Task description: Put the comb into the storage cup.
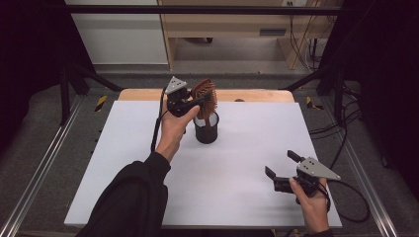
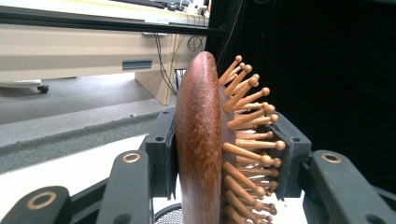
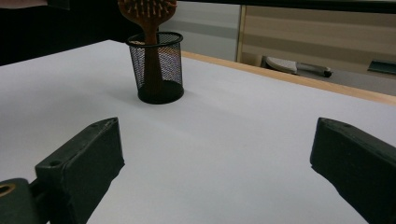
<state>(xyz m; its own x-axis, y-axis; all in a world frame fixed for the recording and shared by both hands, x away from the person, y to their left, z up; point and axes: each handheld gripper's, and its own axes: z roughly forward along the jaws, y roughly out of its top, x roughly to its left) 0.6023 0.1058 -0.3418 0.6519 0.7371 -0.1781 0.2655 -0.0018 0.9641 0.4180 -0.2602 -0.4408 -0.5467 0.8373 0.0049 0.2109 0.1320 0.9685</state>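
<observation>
At the far side of the white tabletop (image 1: pixel 148 163) we have the left gripper (image 1: pixel 195 102) clamped on the head of a brown wooden paddle hairbrush with round-tipped wooden pins (image 1: pixel 204 98). Its handle runs down into a small black wire-mesh cup (image 1: pixel 206 129), so the long axis stands close to upright, head on top and leaning a little. From the high view the pins face right and slightly toward us.

Over to the left gripper view, and we get what the overhead cannot give: one jaw sits flat on the smooth back of the brush (image 2: pixel 198 140), the other bears on the pin tips, and the mesh cup's rim (image 2: pixel 169 215) peeks in just below.

Down at the near right of the table, the right gripper (image 1: pixel 280 172) rests with its jaws spread wide and nothing between them. Its own view looks across bare tabletop (image 3: pixel 224 140) to the cup (image 3: pixel 157 70), showing through the mesh the handle (image 3: pixel 152 60) standing inside it.
</observation>
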